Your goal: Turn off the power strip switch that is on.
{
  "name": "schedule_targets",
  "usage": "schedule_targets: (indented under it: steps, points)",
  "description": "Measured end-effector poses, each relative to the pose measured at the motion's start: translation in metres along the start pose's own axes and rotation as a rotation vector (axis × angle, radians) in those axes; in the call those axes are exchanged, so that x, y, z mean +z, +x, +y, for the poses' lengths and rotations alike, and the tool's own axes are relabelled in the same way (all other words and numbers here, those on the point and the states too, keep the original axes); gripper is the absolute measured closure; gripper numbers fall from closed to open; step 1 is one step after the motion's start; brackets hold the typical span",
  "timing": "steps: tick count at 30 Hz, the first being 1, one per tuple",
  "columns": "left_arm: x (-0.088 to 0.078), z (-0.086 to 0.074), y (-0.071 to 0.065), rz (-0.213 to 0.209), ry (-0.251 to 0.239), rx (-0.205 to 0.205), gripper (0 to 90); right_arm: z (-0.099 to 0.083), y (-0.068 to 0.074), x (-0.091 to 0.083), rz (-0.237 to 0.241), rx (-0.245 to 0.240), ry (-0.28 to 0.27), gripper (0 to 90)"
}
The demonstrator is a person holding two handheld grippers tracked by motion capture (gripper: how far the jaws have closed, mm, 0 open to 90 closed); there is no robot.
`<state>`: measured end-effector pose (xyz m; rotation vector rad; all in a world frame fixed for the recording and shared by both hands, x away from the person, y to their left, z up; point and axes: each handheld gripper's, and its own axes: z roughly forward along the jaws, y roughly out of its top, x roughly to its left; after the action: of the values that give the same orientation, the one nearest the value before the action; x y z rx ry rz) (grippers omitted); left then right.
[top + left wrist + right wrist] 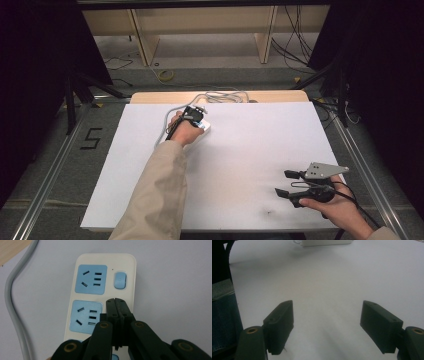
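Toward the far left of the white counter [240, 165] we see a cream power strip [125, 262] lying flat. It carries pale blue socket panels, each with dark slots, and a small blue rocker switch [120, 280] sits beside the top panel. A grey cable [11, 302] curves past it on one side. Our left hand-held gripper [115, 300] points down at the strip, its black jaws pressed together with nothing between them, the tips over the strip's cream face beside the second socket panel; we cannot tell whether they touch it. The strip's near end is hidden behind the jaws, and in the high view our hand covers most of it. Our right hand-held gripper [286, 183] rests well apart at the near right of the counter, its jaws spread wide and empty.
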<state>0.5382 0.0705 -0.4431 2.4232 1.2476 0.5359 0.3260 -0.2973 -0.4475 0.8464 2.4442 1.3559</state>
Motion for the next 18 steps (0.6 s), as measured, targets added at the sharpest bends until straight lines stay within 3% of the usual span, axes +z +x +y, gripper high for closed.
schedule_targets:
  steps: [18]
  points:
    - [-0.0002,0.0006,-0.0023,0.017,0.001,0.011,90.0,0.0002,-0.0004,-0.0007,0.001,0.002,-0.002,27.2]
